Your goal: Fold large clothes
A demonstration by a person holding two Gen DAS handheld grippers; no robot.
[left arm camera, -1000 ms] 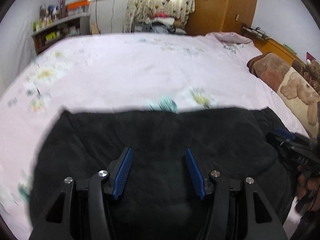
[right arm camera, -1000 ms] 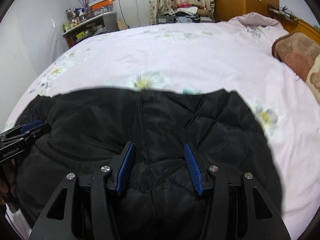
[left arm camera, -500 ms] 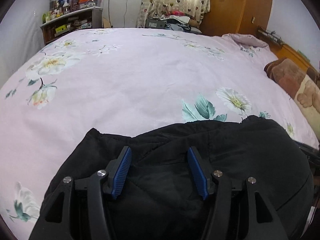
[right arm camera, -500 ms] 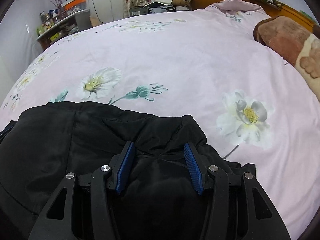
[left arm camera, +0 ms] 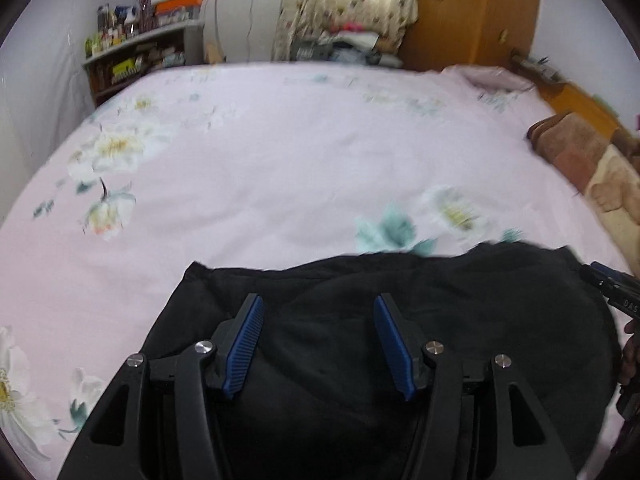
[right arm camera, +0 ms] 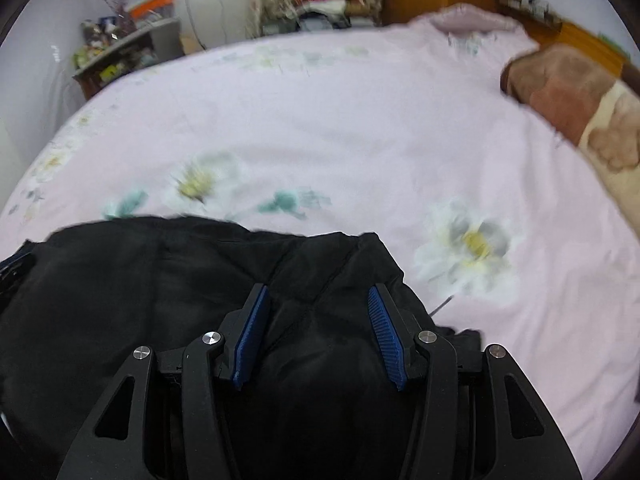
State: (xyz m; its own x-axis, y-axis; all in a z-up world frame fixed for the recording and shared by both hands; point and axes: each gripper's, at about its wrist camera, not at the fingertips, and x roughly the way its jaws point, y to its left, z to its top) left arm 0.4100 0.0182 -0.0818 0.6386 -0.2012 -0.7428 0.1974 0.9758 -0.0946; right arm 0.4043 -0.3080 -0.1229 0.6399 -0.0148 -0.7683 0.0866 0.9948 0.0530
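A black quilted jacket (left arm camera: pixel 460 304) lies bunched on the near part of the bed; it also shows in the right wrist view (right arm camera: pixel 140 280). My left gripper (left arm camera: pixel 318 322) is open, its blue pads spread above the jacket's left part. My right gripper (right arm camera: pixel 316 312) is open above the jacket's right part, near a stitched seam. The right gripper's tip shows at the far right of the left wrist view (left arm camera: pixel 612 292). Whether either gripper touches the fabric is unclear.
The bed carries a pale pink floral sheet (left arm camera: pixel 280 152). A brown bear-print blanket (right arm camera: pixel 568 96) lies at the right edge. A cluttered shelf (left arm camera: pixel 136 60), a curtained window and a wooden wardrobe (left arm camera: pixel 472 8) stand beyond the bed.
Both cameras have tilted up and pulled back slightly since half a second ago. The jacket's far edge sits a little farther up in both views. Both grippers stay open.
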